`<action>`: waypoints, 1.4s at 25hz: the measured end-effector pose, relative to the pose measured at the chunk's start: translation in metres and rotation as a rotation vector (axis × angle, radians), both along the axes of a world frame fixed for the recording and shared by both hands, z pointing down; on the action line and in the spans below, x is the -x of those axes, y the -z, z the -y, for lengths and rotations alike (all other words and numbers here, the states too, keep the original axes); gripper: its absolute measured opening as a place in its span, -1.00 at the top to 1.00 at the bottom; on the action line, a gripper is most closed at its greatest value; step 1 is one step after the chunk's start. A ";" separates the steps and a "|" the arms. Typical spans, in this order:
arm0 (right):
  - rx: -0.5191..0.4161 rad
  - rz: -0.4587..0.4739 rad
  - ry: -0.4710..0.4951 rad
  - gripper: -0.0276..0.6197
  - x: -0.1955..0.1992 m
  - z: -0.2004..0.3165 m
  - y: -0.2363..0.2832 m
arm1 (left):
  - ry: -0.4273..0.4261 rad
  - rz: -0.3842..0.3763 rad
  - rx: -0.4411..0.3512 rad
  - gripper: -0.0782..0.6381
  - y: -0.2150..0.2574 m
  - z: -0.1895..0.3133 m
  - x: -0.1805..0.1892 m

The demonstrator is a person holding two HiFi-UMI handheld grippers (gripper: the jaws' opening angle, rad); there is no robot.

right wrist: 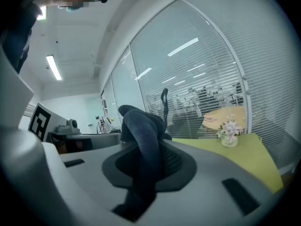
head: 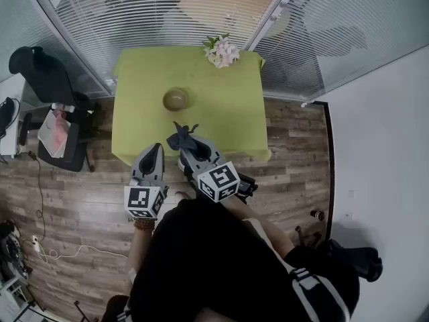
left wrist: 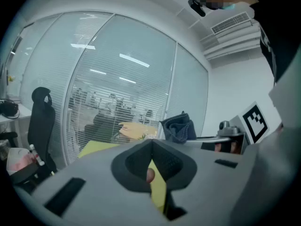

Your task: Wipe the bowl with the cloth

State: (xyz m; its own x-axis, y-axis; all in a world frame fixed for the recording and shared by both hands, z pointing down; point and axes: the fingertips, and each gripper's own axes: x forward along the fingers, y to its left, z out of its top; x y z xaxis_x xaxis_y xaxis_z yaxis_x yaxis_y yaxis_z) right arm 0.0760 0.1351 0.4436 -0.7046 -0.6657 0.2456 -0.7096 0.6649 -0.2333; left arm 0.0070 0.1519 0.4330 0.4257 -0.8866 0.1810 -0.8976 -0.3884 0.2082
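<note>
Head view: cloth (head: 180, 137) in tool (head: 190, 149) (right)

Square table (head: 228, 123) with a green cover stands on a wood-plank floor (head: 87, 200). In the head view the bowl (head: 175, 100) sits upright just off the table's centre toward 9 o'clock. A small vase of pink-white flowers (head: 222, 51) is at the far edge, 1 o'clock, well apart from the bowl. On the floor, a black office chair (head: 47, 79) is at the table's 9 o'clock and a white cable (head: 67, 252) at 7.

Left gripper (head: 155, 150) closed, empty — right gripper (head: 192, 151) clamped.
</note>
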 end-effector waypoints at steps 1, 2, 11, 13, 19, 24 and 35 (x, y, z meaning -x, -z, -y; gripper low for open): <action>-0.001 0.005 0.001 0.75 0.000 0.003 0.001 | -0.003 0.002 0.000 0.75 0.000 0.003 -0.001; 0.001 0.012 0.002 0.75 0.000 0.005 0.002 | -0.005 0.003 0.000 0.75 0.000 0.006 -0.002; 0.057 0.056 -0.025 0.73 -0.008 0.042 -0.003 | -0.022 0.017 0.010 0.75 -0.002 0.040 -0.010; 0.067 0.060 -0.033 0.73 -0.012 0.052 -0.005 | -0.027 0.026 0.017 0.75 -0.005 0.047 -0.012; 0.094 0.075 -0.067 0.73 -0.030 0.085 -0.012 | -0.031 0.044 0.036 0.75 -0.010 0.073 -0.025; 0.113 0.081 -0.080 0.72 -0.039 0.113 -0.018 | -0.033 0.057 0.050 0.75 -0.014 0.098 -0.029; 0.172 0.059 -0.041 0.72 -0.054 0.167 -0.035 | 0.023 0.062 0.085 0.75 -0.027 0.152 -0.033</action>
State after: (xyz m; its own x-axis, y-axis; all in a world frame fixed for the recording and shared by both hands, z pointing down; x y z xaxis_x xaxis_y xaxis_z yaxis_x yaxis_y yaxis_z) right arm 0.1304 -0.0315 0.4788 -0.6942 -0.6459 0.3175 -0.7171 0.5826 -0.3826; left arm 0.0401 -0.0005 0.4595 0.3912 -0.8762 0.2815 -0.9182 -0.3509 0.1837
